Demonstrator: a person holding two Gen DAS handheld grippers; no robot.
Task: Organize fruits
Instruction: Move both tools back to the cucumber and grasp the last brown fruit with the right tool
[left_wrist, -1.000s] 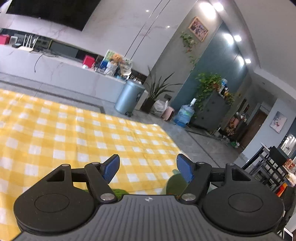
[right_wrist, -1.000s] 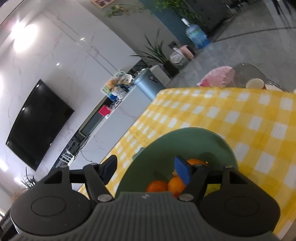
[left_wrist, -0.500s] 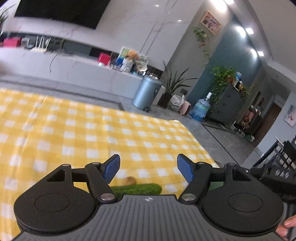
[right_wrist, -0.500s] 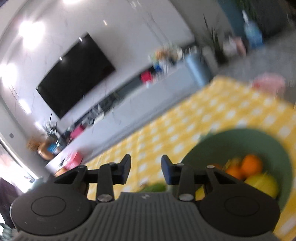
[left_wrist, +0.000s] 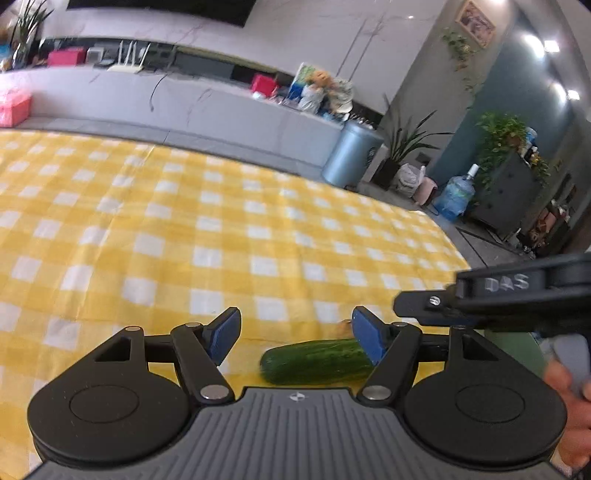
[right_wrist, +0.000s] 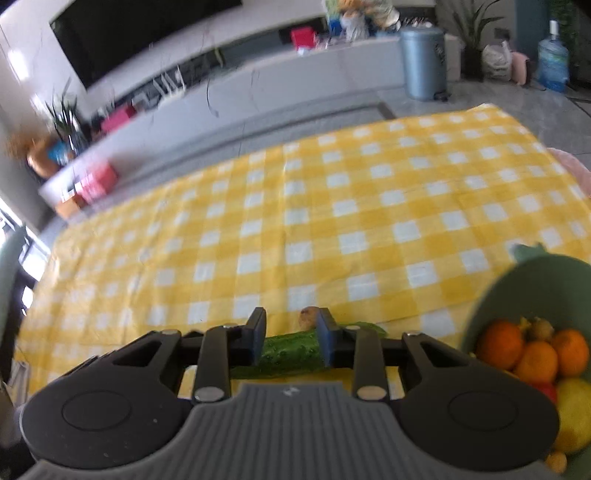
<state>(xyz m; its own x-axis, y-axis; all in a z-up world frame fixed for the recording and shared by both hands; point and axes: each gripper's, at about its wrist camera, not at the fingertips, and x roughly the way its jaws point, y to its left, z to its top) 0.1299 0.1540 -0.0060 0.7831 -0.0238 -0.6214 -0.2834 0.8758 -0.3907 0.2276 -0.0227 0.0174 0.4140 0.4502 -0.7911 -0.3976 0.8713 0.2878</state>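
Observation:
A green cucumber (left_wrist: 317, 361) lies on the yellow checked tablecloth (left_wrist: 221, 236) near its front edge. My left gripper (left_wrist: 295, 341) is open and empty just above and behind it. In the right wrist view my right gripper (right_wrist: 290, 341) has its blue pads on either side of the cucumber (right_wrist: 290, 353); I cannot tell whether they press it. A small brown fruit (right_wrist: 308, 316) lies just beyond. A green bowl (right_wrist: 517, 280) at the right holds oranges (right_wrist: 535, 360) and a lemon (right_wrist: 576, 413).
The right gripper's black body (left_wrist: 517, 299) reaches in from the right in the left wrist view, with a hand (left_wrist: 569, 402) below it. The tablecloth (right_wrist: 332, 221) stretches far back and left. Beyond it are a grey bin (left_wrist: 351, 155) and a long counter.
My right gripper swung left away from the bowl and came down over the cucumber, its jaws narrowing. My left gripper tilted down, bringing the cucumber into view.

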